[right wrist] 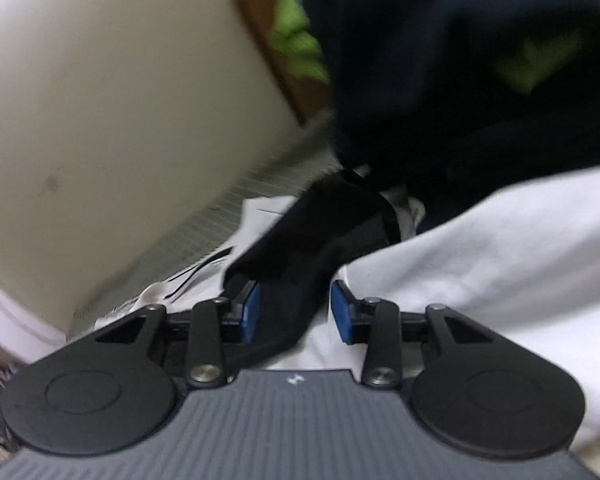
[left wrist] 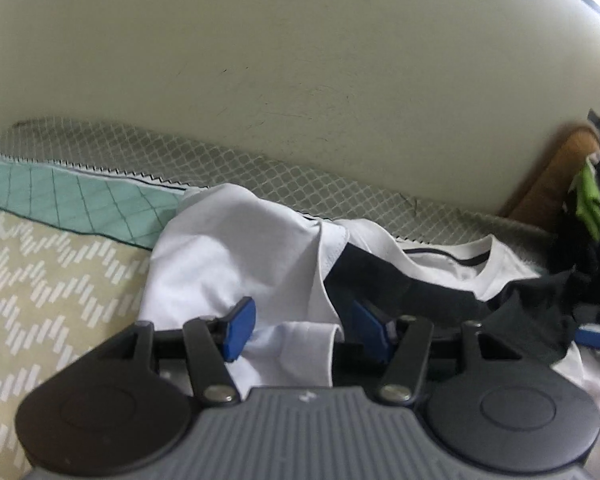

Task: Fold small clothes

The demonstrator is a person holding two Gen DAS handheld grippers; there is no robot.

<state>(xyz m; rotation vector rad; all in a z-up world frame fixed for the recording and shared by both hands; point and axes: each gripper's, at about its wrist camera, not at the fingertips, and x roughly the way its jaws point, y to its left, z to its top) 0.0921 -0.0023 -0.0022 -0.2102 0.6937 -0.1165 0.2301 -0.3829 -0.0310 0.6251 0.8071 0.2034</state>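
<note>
Left, the left tongs (left wrist: 300, 330) gape around a white garment (left wrist: 236, 256); right, the right tongs (right wrist: 295, 312) gape around a black sock (right wrist: 316, 236).

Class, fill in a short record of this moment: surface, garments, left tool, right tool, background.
surface: bed with yellow zigzag-patterned cover
garments: crumpled white cotton shirt; small black sock lying on it
left tool: left gripper, jaws open around a white fold
right tool: right gripper, jaws open, sock between them
background: cream wall, dark clothes pile
</note>
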